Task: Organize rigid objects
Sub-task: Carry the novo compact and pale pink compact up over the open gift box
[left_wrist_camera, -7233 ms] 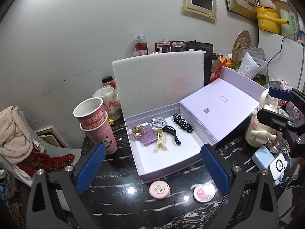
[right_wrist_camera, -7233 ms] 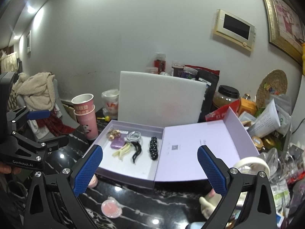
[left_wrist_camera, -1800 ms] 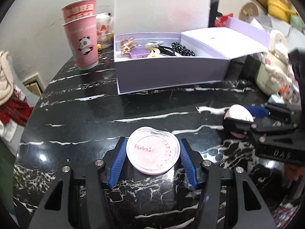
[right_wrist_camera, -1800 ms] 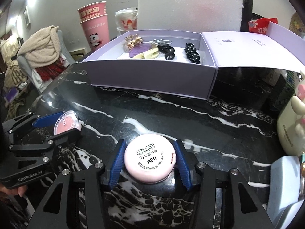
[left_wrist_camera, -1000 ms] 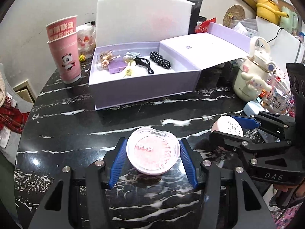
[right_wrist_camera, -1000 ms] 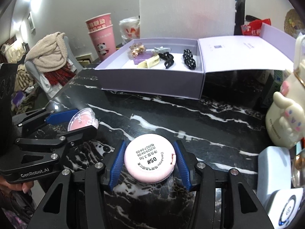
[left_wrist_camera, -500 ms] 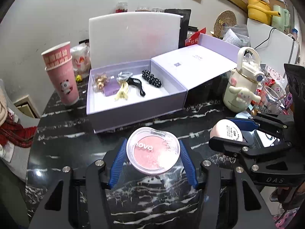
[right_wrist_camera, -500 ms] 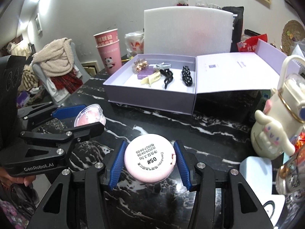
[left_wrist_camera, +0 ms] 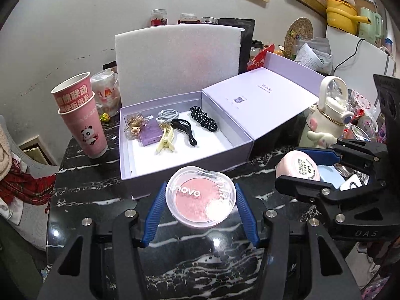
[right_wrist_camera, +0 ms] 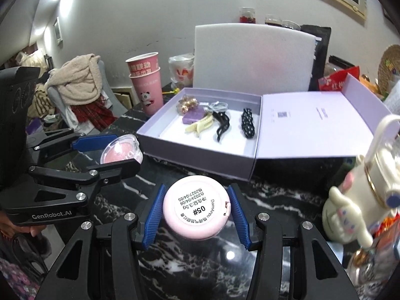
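Left gripper closed on clear-lidded blush, lid up, held above the black table just short of the open box's front wall. Right gripper clamps pink compact, label side up, near the box's front right corner. Only the right view reads the label "05#"; only the left view reads "novo" on the blush lid.

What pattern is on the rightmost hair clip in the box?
Black with white dots; the hair clip shows best in the left wrist view.
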`<action>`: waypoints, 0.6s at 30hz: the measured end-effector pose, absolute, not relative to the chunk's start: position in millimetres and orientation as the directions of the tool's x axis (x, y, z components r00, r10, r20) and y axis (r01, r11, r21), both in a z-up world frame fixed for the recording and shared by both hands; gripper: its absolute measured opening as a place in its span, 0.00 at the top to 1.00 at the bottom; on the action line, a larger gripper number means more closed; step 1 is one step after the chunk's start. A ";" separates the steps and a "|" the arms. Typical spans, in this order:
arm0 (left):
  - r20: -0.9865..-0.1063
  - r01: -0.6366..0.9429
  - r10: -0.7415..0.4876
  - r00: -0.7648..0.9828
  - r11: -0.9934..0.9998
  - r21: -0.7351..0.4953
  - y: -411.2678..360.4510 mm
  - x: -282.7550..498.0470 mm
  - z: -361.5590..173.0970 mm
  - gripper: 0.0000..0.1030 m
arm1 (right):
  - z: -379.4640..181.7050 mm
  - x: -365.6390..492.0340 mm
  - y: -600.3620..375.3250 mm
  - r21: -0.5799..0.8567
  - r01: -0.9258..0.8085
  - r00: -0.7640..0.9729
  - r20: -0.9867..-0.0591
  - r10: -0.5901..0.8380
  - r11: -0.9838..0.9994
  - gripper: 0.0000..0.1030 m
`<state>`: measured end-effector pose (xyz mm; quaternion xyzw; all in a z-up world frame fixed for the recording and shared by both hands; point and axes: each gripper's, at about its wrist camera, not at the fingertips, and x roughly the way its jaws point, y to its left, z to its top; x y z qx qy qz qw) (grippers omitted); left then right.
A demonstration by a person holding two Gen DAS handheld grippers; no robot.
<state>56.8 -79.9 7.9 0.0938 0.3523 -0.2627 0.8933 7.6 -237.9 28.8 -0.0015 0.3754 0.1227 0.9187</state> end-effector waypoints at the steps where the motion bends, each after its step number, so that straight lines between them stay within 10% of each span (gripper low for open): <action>1: -0.678 0.535 -0.404 0.615 0.845 -0.018 -80.3 59.1 9.0 0.47 | 30.8 9.3 -237.7 0.086 -0.231 0.690 -0.688 0.226 0.969 0.51; 18: -0.639 0.555 -0.428 0.639 0.832 -0.002 -95.6 100.0 39.8 0.47 | 64.2 51.1 -247.8 0.081 -0.269 0.717 -0.648 0.256 0.960 0.51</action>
